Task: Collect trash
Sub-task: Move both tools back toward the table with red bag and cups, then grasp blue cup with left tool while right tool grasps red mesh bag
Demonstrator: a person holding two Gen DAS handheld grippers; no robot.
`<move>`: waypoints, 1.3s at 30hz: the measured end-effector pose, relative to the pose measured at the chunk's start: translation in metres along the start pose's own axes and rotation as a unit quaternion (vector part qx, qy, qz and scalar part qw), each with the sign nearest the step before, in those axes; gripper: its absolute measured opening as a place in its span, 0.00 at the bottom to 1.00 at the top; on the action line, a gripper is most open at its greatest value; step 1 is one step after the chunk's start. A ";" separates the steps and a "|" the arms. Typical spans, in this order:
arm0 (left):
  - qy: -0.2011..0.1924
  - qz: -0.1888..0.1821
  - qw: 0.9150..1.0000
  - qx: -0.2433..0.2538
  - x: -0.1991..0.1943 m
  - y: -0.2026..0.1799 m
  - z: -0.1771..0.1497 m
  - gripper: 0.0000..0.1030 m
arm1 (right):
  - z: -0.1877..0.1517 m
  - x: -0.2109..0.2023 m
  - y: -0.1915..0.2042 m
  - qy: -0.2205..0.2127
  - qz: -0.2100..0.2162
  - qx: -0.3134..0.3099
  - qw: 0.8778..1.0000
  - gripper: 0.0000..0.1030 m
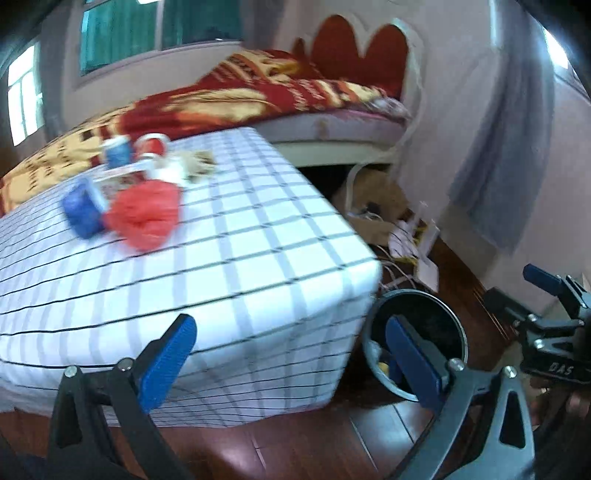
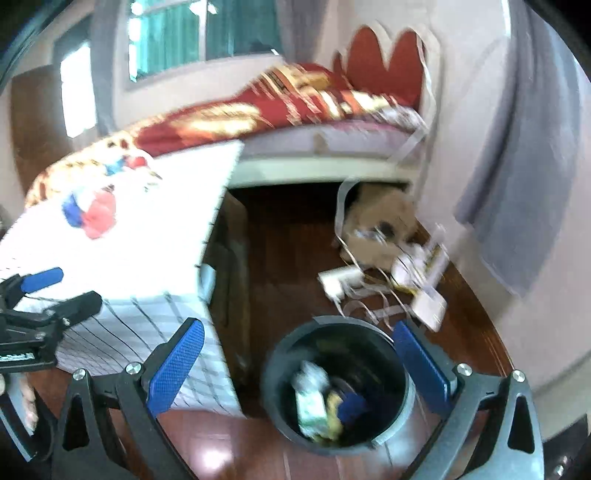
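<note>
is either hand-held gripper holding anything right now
Nothing is held: the left hand-held gripper and the right hand-held gripper are both open and empty.

Red-blanketed bed (image 1: 258, 99) beneath green-curtained window (image 1: 147, 33), dark wooden floor (image 2: 288, 240).

Daylight enters through the green-curtained windows (image 1: 155, 33) at the back, and both pictures are smeared by motion blur. In the right wrist view the white checked tablecloth (image 2: 140, 236) is blown out by glare, perhaps overexposed. Fisheye distortion bends the edges, and the corners are dark.
</note>
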State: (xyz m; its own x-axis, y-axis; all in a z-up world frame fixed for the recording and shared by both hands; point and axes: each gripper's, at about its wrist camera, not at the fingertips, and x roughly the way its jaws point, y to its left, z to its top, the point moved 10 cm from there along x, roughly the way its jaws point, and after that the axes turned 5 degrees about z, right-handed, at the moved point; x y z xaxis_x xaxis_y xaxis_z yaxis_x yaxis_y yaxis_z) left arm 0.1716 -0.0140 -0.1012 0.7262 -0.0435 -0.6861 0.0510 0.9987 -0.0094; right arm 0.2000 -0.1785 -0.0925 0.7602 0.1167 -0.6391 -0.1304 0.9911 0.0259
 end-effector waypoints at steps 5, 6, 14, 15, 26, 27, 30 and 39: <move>-0.024 0.042 0.998 -0.034 -0.016 0.057 0.006 1.00 | 0.024 0.008 0.056 -0.001 0.033 -0.040 0.999 1.00; -0.026 0.049 0.998 -0.040 -0.018 0.066 0.006 1.00 | 0.029 0.008 0.067 -0.006 0.043 -0.047 0.998 1.00; -0.027 0.113 0.989 -0.087 -0.026 0.153 -0.003 1.00 | 0.060 0.030 0.153 -0.014 0.085 -0.091 0.992 1.00; -0.026 0.117 0.989 -0.090 -0.027 0.159 -0.004 1.00 | 0.063 0.033 0.161 -0.012 0.089 -0.095 0.991 1.00; -0.003 0.148 0.983 -0.105 -0.004 0.213 0.000 0.98 | 0.079 0.089 0.247 0.019 0.135 -0.142 0.980 1.00; -0.002 0.148 0.983 -0.107 -0.002 0.217 0.001 0.97 | 0.081 0.096 0.252 0.024 0.137 -0.144 0.980 0.98; 0.003 0.151 0.982 -0.110 0.008 0.229 0.004 0.96 | 0.085 0.119 0.265 0.038 0.140 -0.148 0.978 0.92; 0.016 0.152 0.980 -0.128 0.037 0.253 0.015 0.96 | 0.094 0.185 0.294 0.082 0.164 -0.147 0.972 0.85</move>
State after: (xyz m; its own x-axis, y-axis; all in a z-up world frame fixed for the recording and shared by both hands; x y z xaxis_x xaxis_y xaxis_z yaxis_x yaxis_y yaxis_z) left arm 0.2218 0.2365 -0.1176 0.6584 0.2544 -0.7083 -0.3419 0.9395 0.0196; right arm 0.3617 0.1406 -0.1309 0.5380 0.3885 -0.7481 -0.5434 0.8383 0.0445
